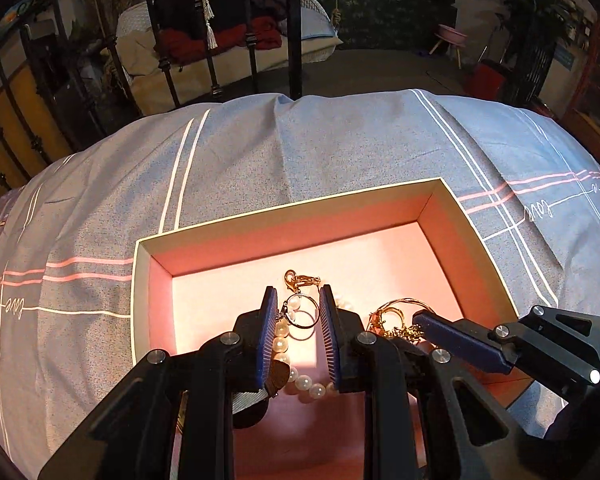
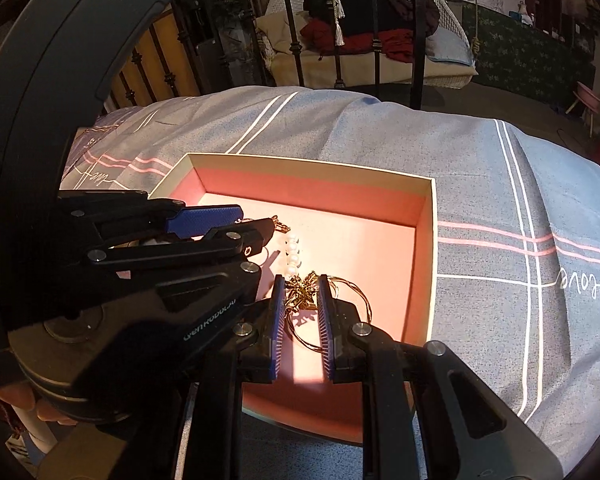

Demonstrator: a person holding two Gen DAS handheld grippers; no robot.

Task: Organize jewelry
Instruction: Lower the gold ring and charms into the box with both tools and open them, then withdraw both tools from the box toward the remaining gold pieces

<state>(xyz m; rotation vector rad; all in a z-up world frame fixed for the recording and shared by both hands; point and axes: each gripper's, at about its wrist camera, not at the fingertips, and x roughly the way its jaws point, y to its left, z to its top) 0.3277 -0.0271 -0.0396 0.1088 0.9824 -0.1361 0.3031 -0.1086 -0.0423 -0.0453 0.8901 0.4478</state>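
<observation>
An open box [image 1: 288, 204] with a pink inside and a cream rim [image 2: 312, 162] lies on the cloth. My left gripper [image 1: 298, 296] hangs over its floor, jaws a narrow gap apart, shut on a pearl bracelet [image 1: 280, 344]. A silver ring [image 1: 300, 314] spans the gap between the pads and a gold clasp [image 1: 296, 280] sticks out past the tips. My right gripper [image 2: 300, 280] is just to its right, shut on a tangle of gold wire jewellery [image 2: 302, 294] that casts a shadow on the box floor. In the right wrist view the left gripper [image 2: 260, 220] shows with pearls [image 2: 293, 252] hanging below it.
A blue-grey cloth [image 1: 340, 140] with white and pink stripes covers the surface around the box. Black metal railing bars [image 1: 294, 28] stand behind its far edge. A person's fingers [image 2: 16, 396] hold the left gripper's handle at the lower left.
</observation>
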